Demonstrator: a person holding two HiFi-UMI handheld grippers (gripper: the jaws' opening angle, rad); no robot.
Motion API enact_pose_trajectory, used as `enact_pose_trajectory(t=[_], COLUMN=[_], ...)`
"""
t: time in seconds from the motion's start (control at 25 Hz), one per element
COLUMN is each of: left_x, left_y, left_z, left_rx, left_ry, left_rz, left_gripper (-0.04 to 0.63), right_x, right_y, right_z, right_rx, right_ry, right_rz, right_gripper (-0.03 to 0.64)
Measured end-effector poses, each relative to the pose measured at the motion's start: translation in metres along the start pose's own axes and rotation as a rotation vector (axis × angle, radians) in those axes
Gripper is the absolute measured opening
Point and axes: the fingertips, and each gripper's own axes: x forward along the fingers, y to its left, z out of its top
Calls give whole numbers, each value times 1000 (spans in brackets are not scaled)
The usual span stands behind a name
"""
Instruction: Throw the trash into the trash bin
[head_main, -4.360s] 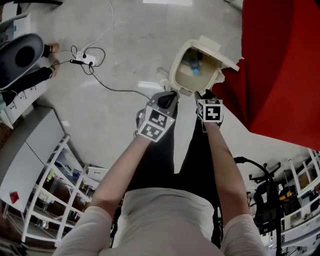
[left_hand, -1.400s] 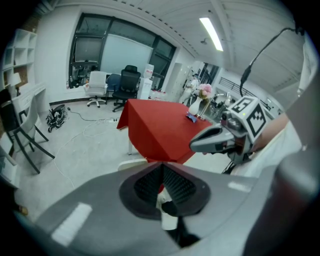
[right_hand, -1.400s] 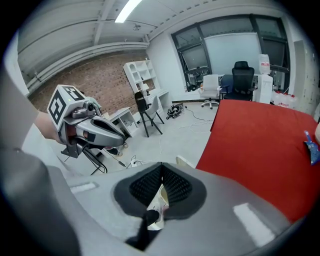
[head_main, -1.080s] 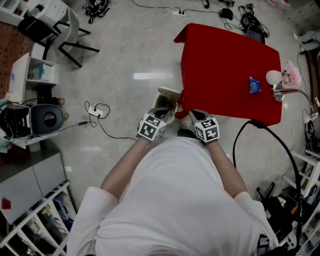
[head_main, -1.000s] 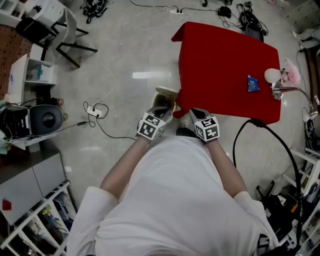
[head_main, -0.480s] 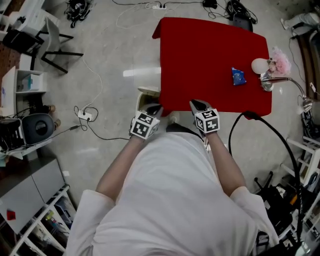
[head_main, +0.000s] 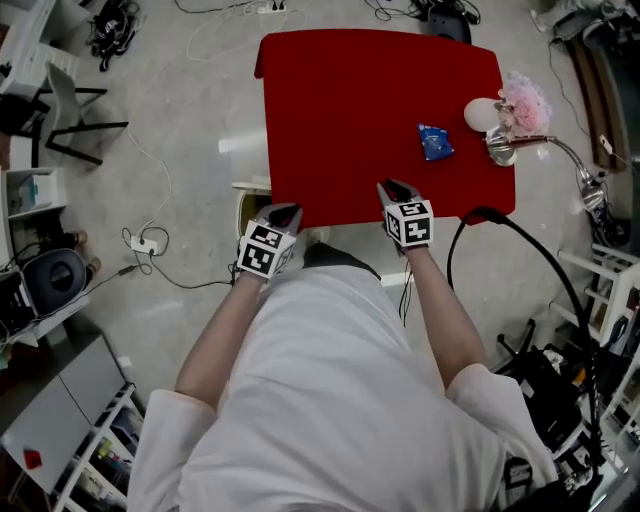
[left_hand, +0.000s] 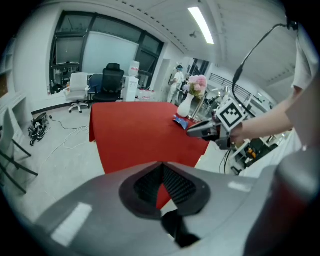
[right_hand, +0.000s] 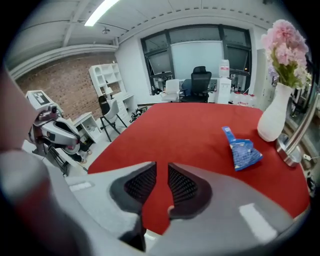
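Note:
A blue snack packet (head_main: 434, 141) lies on the red table (head_main: 350, 110), towards its right side; it also shows in the right gripper view (right_hand: 242, 149) and the left gripper view (left_hand: 181, 120). The cream trash bin (head_main: 248, 205) stands on the floor at the table's near left corner, partly hidden. My left gripper (head_main: 287, 212) hovers next to the bin at the table's edge, jaws shut and empty (left_hand: 162, 167). My right gripper (head_main: 392, 188) is over the table's near edge, short of the packet. Its jaws (right_hand: 161, 167) have just been opening, a narrow gap with nothing between them.
A white vase (head_main: 482, 113) with pink flowers and a metal desk lamp (head_main: 510, 145) stand at the table's right end beside the packet. A black cable (head_main: 470, 225) hangs off the near right corner. A power strip (head_main: 140, 243) and cords lie on the floor at left.
Both grippers have moved away from the trash bin's opening to the table's near edge. The right one has gone further right, over the red top.

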Motion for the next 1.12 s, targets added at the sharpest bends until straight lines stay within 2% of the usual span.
enact_pose_trajectory(t=[0.32,0.56,0.68,0.84,0.96,1.12], left_x=[38,61,64,68,68,67], left_y=[-10,-17,-18,-16,-12,-6], left_z=[30,44,45,40,34,28], left_rx=[35,51,46,37,27,10], left_ry=[31,52,63,81,94,89], left_rz=[-32,-50,-51,-48,-37,-21], left_gripper=[5,5,5,5,5,5], right_x=[-1,8,14,25,37,54], right_y=[-109,-164,-180,-208,-225,-237], right_z=[6,7,8,11,7,-4], right_rx=[58,78,68,60,89,103], right_ry=[11,34,56,81,125,199], right_rz=[-181,-249,-264,-307,-310,-304], right_gripper=[105,148,197,326,387,399])
